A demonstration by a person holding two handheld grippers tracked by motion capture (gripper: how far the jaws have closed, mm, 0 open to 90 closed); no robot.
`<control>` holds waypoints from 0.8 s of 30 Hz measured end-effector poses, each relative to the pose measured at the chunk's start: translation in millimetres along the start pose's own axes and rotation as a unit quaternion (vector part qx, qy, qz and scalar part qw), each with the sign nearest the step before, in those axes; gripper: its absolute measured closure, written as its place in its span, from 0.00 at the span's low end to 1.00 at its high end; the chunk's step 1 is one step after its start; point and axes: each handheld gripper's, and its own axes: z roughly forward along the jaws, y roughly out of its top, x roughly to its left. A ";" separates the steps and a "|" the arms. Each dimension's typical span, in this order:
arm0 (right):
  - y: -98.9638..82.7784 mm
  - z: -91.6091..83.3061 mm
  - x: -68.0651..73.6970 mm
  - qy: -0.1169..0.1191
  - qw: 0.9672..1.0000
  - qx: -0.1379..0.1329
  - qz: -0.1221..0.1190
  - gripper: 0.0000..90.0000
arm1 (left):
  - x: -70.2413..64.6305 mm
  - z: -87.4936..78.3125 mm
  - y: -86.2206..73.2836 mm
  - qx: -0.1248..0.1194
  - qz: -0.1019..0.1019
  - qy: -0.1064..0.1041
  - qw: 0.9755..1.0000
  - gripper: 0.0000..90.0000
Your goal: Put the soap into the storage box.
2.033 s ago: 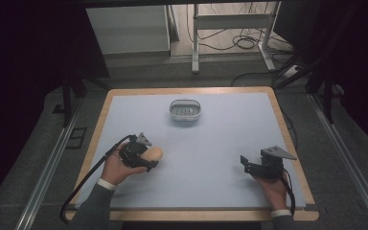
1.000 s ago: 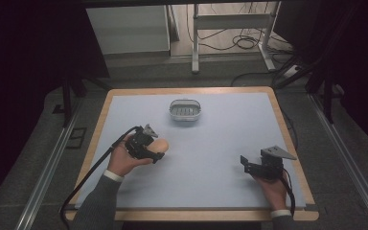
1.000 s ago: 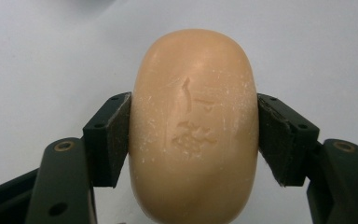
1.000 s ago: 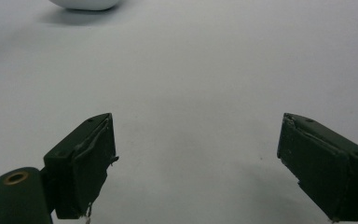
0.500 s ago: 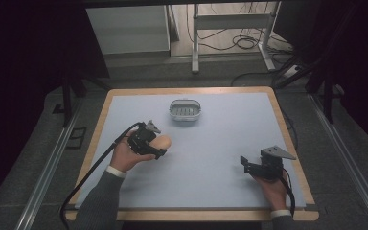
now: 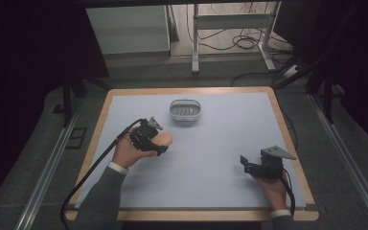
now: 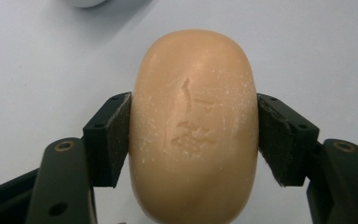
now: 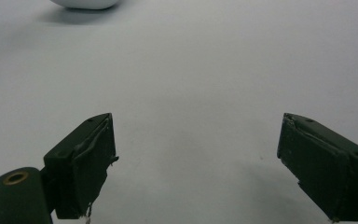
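A tan oval bar of soap point(image 7: 193, 126) sits clamped between the two black pads point(image 7: 109, 137) of my left gripper point(image 7: 193, 135), held above the pale blue table top. From above, the soap point(image 6: 164, 139) and left gripper point(image 6: 159, 140) are at the table's left middle, short of a white soap dish point(image 6: 185, 110) at the back centre. My right gripper point(image 6: 245, 165) rests near the front right, its jaws wide apart with nothing between them point(image 8: 196, 163).
The table point(image 6: 211, 158) has a wooden rim point(image 6: 187, 90). A black cable point(image 6: 88, 172) trails from the left gripper over the front left edge. The dish's white edge point(image 8: 86, 3) shows at the top of the right gripper view. Beyond the table stand a cabinet and frame legs.
My left hand has carried the soap a little farther back and to the right, toward the dish. The right gripper has stayed in place.
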 end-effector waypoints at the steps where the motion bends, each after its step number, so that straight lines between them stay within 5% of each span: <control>1: 0.0 0.1 0.0 0.000 1.000 0.000 0.000 0.13 | 0.6 0.4 0.5 0.001 0.002 0.001 1.000 0.36; 24: 0.0 0.0 -0.2 -0.001 1.000 0.001 0.001 0.13 | 8.3 10.6 14.9 0.009 -0.001 -0.001 1.000 0.36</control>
